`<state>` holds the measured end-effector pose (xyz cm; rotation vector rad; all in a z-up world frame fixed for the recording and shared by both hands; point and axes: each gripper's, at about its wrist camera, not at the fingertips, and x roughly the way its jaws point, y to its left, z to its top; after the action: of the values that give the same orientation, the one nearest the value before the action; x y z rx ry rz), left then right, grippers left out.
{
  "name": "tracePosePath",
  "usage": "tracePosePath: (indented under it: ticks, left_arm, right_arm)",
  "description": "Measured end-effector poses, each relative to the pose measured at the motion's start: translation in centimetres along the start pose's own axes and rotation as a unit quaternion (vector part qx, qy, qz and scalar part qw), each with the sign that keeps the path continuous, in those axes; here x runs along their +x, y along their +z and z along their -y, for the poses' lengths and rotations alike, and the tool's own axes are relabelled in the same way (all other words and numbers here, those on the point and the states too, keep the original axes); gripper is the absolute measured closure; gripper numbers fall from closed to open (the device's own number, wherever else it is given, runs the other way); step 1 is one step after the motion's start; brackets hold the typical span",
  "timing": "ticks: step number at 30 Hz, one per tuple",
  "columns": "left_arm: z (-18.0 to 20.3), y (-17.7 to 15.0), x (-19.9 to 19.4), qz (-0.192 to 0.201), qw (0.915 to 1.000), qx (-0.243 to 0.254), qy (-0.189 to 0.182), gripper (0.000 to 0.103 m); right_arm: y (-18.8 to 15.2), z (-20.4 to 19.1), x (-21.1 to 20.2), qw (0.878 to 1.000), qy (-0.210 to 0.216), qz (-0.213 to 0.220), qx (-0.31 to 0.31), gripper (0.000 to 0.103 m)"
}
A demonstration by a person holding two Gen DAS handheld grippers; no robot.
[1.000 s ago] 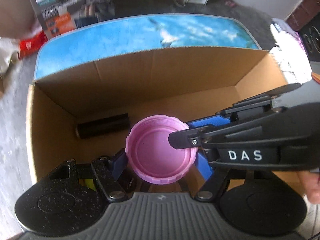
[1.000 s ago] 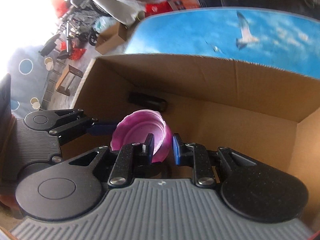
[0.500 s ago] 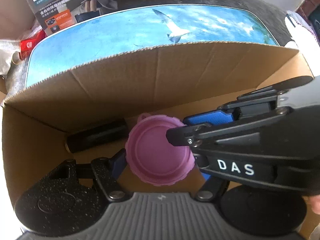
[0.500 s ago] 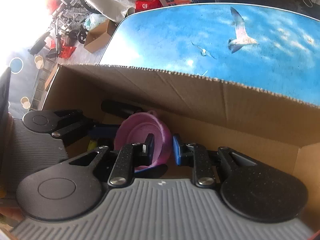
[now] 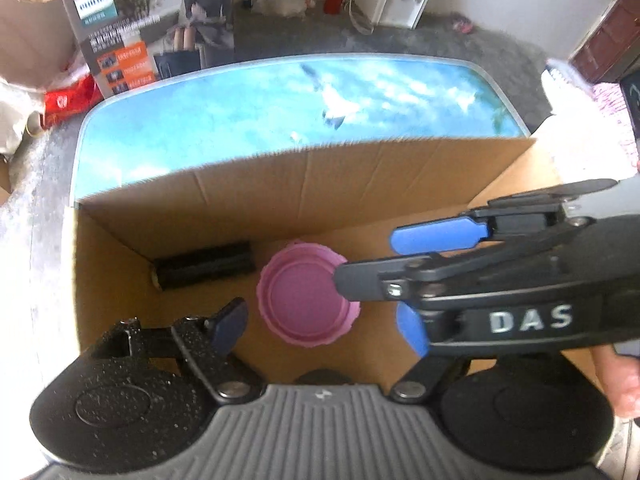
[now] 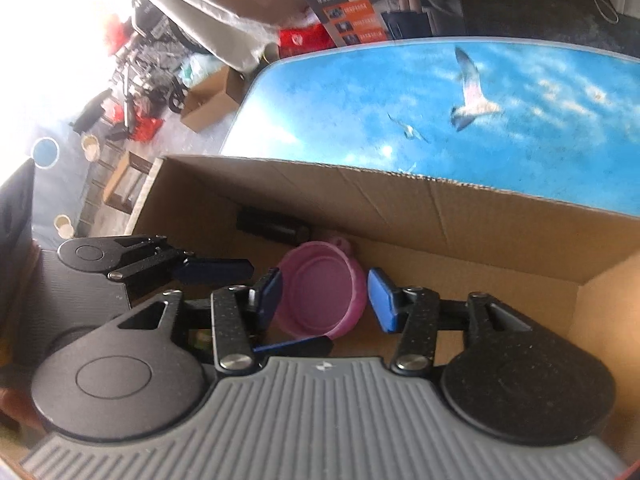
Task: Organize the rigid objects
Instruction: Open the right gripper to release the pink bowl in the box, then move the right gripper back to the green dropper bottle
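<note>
Looking into the cardboard box [image 5: 360, 184] on the tabletop [image 5: 240, 112], we see the pink lid [image 5: 306, 300] lying loose beside a black cylinder [image 5: 204, 270]. Both the left hand-held gripper [image 5: 324, 326] and the right hand-held gripper [image 6: 326, 300] gape wide, holding nothing. We judge the lid light, stiff and best pinched across its ribbed rim.

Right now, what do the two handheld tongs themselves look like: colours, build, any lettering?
Both match: the left tongs and right tongs have a ribbed grey body, two speckled black round discs, black linkage arms with silver rivets, and blue finger pads. White letters "DAS" run along the right unit's side in the left wrist view. No cables show.
</note>
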<state>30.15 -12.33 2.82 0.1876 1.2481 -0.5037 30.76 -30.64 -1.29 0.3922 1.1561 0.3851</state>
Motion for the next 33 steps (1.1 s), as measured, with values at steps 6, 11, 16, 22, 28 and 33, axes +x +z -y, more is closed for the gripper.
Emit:
tracePosePath:
  ticks: [6, 11, 16, 22, 28, 33]
  left_arm:
    - [0.2, -1.6, -6.1, 0.062, 0.9981, 0.001, 0.000, 0.015]
    - [1.4, -4.0, -11.4, 0.118, 0.9930, 0.009, -0.008, 0.013]
    - [4.0, -7.7, -15.7, 0.166, 0.9852, 0.031, -0.031, 0.011]
    - [6.2, -13.3, -17.2, 0.207, 0.9760, 0.039, -0.054, 0.010]
    - [7.4, -18.5, -14.2, 0.186, 0.9779, 0.014, -0.095, 0.010]
    - [7.8, -21.8, -11.5, 0.195, 0.9765, -0.018, -0.091, 0.000]
  right_arm:
    - [-1.8, -2.1, -6.3, 0.998, 0.014, 0.054, -0.017, 0.047]
    - [-4.7, -3.5, -12.7, 0.992, 0.043, 0.118, -0.022, 0.039]
    - [-9.4, -4.6, -19.8, 0.977, 0.070, 0.196, -0.040, 0.023]
    - [-17.2, -5.7, -25.4, 0.958, 0.057, 0.271, -0.071, 0.001]
    - [-24.2, -5.2, -24.8, 0.961, -0.001, 0.272, -0.056, 0.001]
    - [-28.5, -5.5, -22.5, 0.950, -0.128, 0.275, -0.077, 0.001]
